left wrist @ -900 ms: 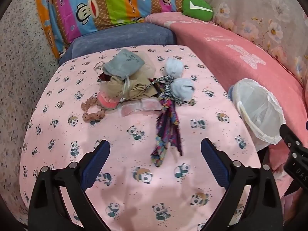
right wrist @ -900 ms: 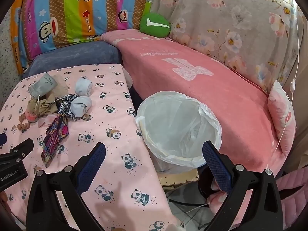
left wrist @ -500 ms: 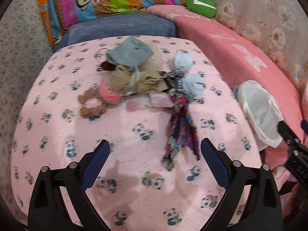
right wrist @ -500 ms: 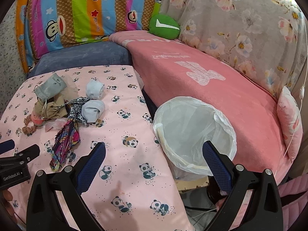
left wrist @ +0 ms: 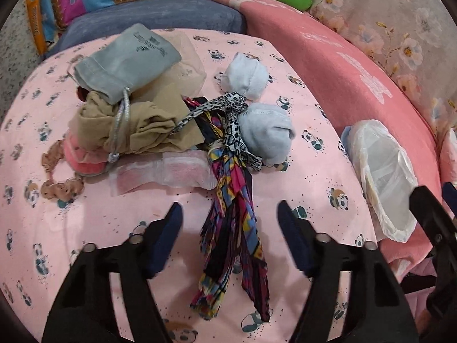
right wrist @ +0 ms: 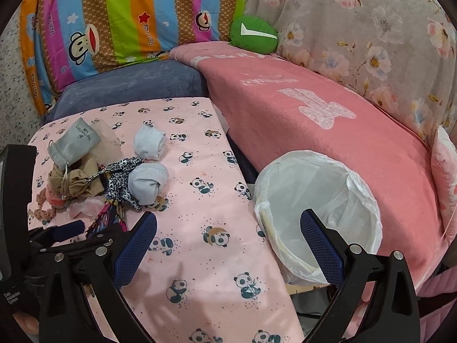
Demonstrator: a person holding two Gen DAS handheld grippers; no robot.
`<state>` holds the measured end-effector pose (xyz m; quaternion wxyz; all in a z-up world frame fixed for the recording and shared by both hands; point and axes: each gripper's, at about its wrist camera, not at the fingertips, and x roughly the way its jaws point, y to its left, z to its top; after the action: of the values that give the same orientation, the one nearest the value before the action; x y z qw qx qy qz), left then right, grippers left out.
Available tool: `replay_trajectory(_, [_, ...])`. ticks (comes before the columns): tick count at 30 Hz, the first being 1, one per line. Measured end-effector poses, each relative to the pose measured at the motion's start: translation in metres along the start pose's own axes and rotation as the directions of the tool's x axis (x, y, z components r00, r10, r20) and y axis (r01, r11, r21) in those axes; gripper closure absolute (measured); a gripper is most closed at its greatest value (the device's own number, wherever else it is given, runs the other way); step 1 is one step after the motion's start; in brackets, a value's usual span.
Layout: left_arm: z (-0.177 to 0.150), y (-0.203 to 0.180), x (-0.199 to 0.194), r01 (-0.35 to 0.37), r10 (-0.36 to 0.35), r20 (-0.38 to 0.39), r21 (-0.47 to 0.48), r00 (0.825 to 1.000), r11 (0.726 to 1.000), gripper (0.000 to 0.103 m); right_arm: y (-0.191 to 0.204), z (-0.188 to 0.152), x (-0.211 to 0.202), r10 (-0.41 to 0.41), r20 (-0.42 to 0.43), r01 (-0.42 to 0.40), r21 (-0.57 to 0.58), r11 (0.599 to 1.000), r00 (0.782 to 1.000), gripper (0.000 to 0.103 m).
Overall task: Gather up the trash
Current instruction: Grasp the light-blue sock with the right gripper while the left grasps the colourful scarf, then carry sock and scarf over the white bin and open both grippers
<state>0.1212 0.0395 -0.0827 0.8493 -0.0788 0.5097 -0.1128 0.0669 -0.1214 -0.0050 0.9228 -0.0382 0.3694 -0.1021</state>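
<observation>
A pile of trash lies on the panda-print table point(left wrist: 114, 228): a multicoloured scarf point(left wrist: 234, 188), a leopard-print band point(left wrist: 231, 105), two rolled pale blue socks point(left wrist: 265, 134), a grey drawstring pouch point(left wrist: 125, 60), beige cloth point(left wrist: 142, 125) and a clear wrapper point(left wrist: 162, 171). My left gripper point(left wrist: 228, 220) hangs over the scarf's lower half, jaws narrowing with the scarf between them, pads not touching it. My right gripper point(right wrist: 228, 223) stands wide open and holds nothing, over the table's right edge beside the white-lined bin point(right wrist: 317, 200).
The bin point(left wrist: 380, 171) stands off the table's right edge, against a pink sofa cover point(right wrist: 328, 131). A blue cushion point(right wrist: 128, 83), a striped monkey pillow point(right wrist: 128, 23) and a green cushion point(right wrist: 254, 35) sit behind. A brown bead ring point(left wrist: 57, 188) lies at the pile's left.
My left gripper has come down and forward onto the pile, and its fingers have drawn closer together around the scarf. The right gripper swung slightly left, then held still, open.
</observation>
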Motion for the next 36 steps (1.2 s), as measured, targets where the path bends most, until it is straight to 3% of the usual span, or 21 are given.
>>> replay_trajectory(4, [0.002, 0.019, 0.005, 0.018, -0.02, -0.025, -0.061, 0.999, 0.998, 0.045, 0.015, 0.01, 0.021, 0.05, -0.026, -0.051, -0.005, 0.999, 0.998, 0.007])
replay_trajectory(6, [0.003, 0.026, 0.004, 0.052, -0.053, -0.029, -0.052, 0.998, 0.997, 0.072, 0.025, 0.013, 0.03, 0.074, -0.041, -0.075, -0.009, 0.997, 0.996, 0.007])
replay_trajectory(7, [0.004, 0.028, 0.004, 0.057, -0.059, -0.038, -0.048, 0.998, 0.997, 0.074, 0.03, 0.016, 0.035, 0.088, -0.049, -0.088, -0.012, 0.996, 0.995, 0.008])
replay_trajectory(11, [0.003, 0.035, -0.002, 0.087, -0.087, -0.031, -0.029, 0.996, 0.996, 0.095, 0.047, 0.023, 0.058, 0.168, -0.111, -0.168, 0.006, 0.986, 0.98, 0.03])
replay_trajectory(14, [0.002, 0.037, -0.011, 0.09, -0.09, -0.008, -0.002, 0.996, 0.996, 0.097, 0.059, 0.025, 0.076, 0.193, -0.157, -0.194, 0.01, 0.981, 0.968, 0.041])
replay_trajectory(20, [0.004, 0.048, -0.027, 0.1, -0.1, 0.032, -0.015, 0.995, 0.995, 0.098, 0.079, 0.024, 0.106, 0.277, -0.225, -0.275, 0.041, 0.961, 0.934, 0.048])
replay_trajectory(22, [0.006, 0.05, -0.032, 0.096, -0.095, 0.045, -0.016, 0.994, 0.995, 0.098, 0.089, 0.024, 0.114, 0.262, -0.235, -0.268, 0.009, 0.963, 0.936, 0.054])
replay_trajectory(24, [0.007, 0.052, -0.036, 0.09, -0.089, 0.055, -0.014, 0.995, 0.996, 0.098, 0.095, 0.02, 0.124, 0.26, -0.263, -0.27, 0.0, 0.963, 0.929, 0.075])
replay_trajectory(27, [0.009, 0.051, -0.041, 0.093, -0.092, 0.066, -0.012, 0.994, 0.996, 0.098, 0.094, 0.016, 0.125, 0.276, -0.275, -0.283, 0.011, 0.959, 0.921, 0.088])
replay_trajectory(36, [0.013, 0.025, -0.062, 0.118, -0.121, 0.106, 0.037, 0.987, 0.992, 0.098, 0.066, 0.012, 0.079, 0.283, -0.214, -0.288, 0.009, 0.958, 0.935, 0.091])
